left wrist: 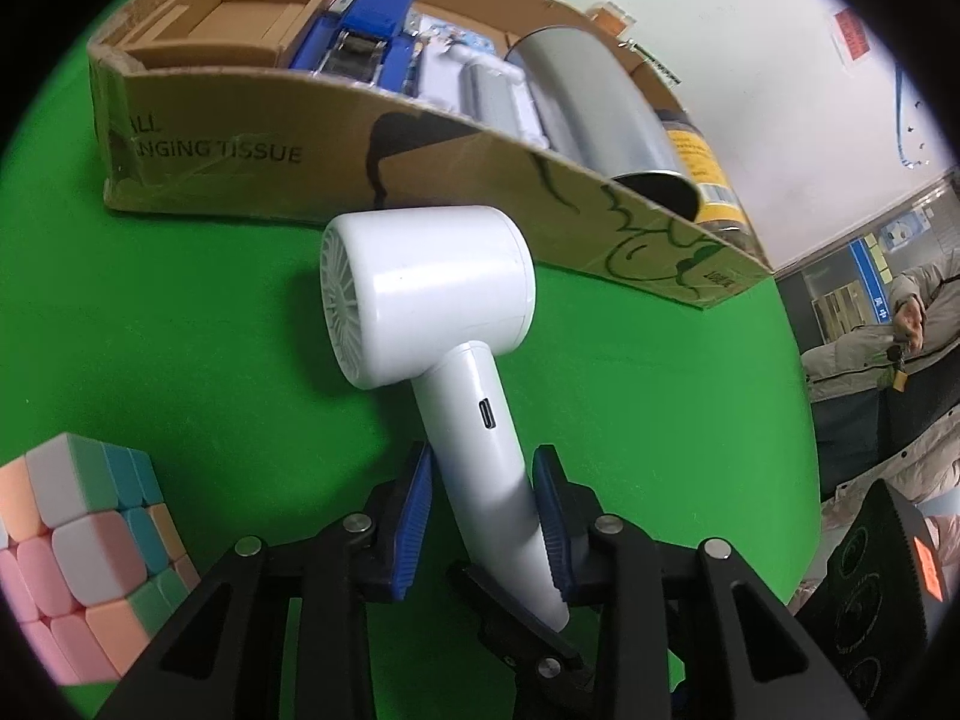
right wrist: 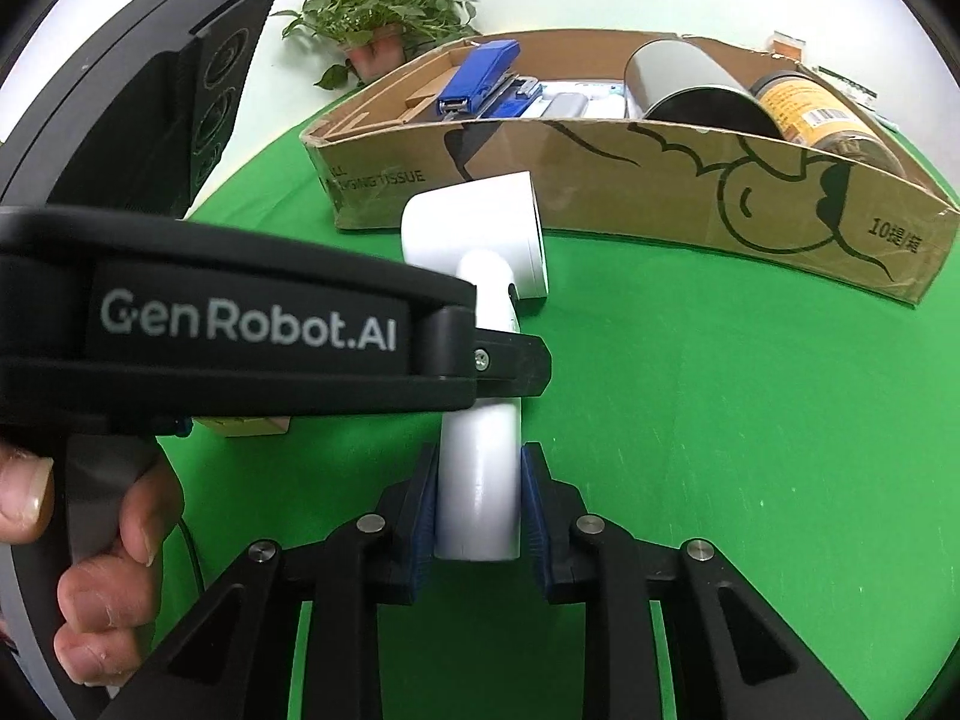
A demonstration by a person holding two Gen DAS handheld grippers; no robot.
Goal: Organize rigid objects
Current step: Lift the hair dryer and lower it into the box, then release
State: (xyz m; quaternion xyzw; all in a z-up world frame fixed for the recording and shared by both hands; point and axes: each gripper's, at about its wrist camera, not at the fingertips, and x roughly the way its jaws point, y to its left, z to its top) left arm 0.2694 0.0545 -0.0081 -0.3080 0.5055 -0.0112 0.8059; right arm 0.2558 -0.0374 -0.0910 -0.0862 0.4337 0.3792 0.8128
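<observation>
Jaws of both the left gripper (left wrist: 483, 516) and the right gripper (right wrist: 477, 513) clamp the handle of the white hair dryer (left wrist: 444, 324), whose head lies on the green tabletop (left wrist: 180, 330) just before the cardboard box (left wrist: 252, 180) holding a blue stapler (left wrist: 366, 18).

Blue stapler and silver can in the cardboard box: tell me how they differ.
The blue stapler is narrow, angular and bright blue; the silver can is a wide, round cylinder in dull metal grey. The stapler sits toward the box's left part as the right wrist view shows it, the can farther right, next to a yellow-labelled jar. The can lies on its side with its dark open end facing the camera. Both rest inside the same cardboard box.
</observation>
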